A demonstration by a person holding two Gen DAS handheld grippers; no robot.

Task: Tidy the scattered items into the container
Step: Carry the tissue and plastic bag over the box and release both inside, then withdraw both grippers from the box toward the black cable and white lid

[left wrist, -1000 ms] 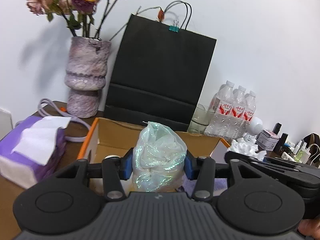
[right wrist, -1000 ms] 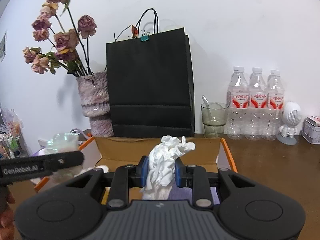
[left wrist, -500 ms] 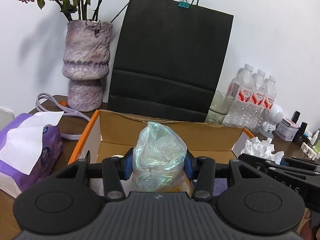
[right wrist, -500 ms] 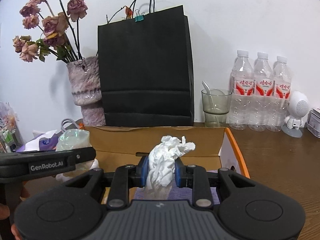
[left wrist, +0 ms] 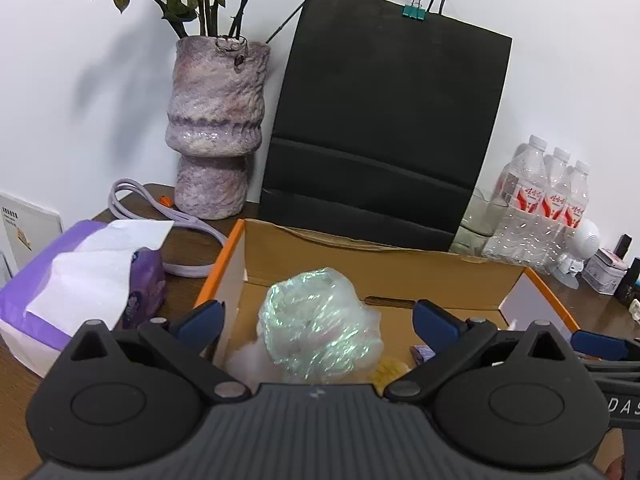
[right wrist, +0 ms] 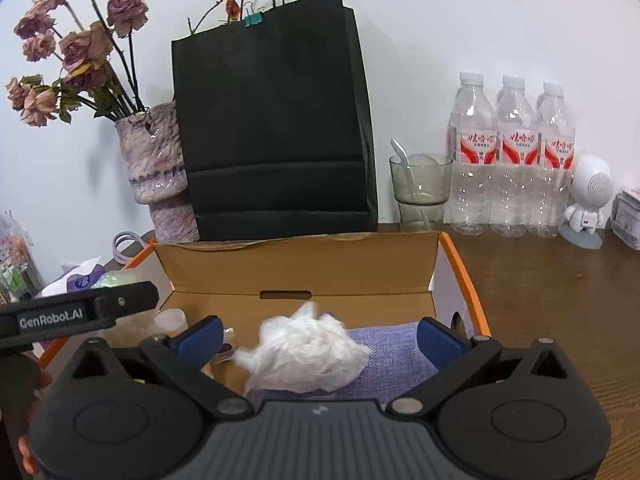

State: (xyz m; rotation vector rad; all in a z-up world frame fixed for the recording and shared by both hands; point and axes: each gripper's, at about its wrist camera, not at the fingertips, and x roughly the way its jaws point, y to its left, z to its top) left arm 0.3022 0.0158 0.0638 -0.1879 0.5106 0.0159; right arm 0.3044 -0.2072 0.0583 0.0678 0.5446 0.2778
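Both our grippers, left (left wrist: 316, 318) and right (right wrist: 318, 334), are opening; plastic bag (left wrist: 320, 336) and tissue wad (right wrist: 308, 354) fall free into the box (right wrist: 296, 264). Light, soft, crushable: we pinch mid-bulk.

Brown wooden table (right wrist: 560, 280) carries cardboard box (right wrist: 304, 264), black bag (right wrist: 276, 128), vase (left wrist: 218, 128), bottles (right wrist: 516, 152), tissue pack (left wrist: 80, 280).

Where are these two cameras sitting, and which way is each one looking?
Left wrist view: rides on the left gripper, looking forward and down into the cardboard box; its blue fingers are opening around a shiny plastic bag.
Right wrist view: rides on the right gripper, facing the same box; its fingers are opening around a crumpled tissue, and the left gripper's arm crosses at left.
Both share the box, the black paper bag, vase and water bottles.
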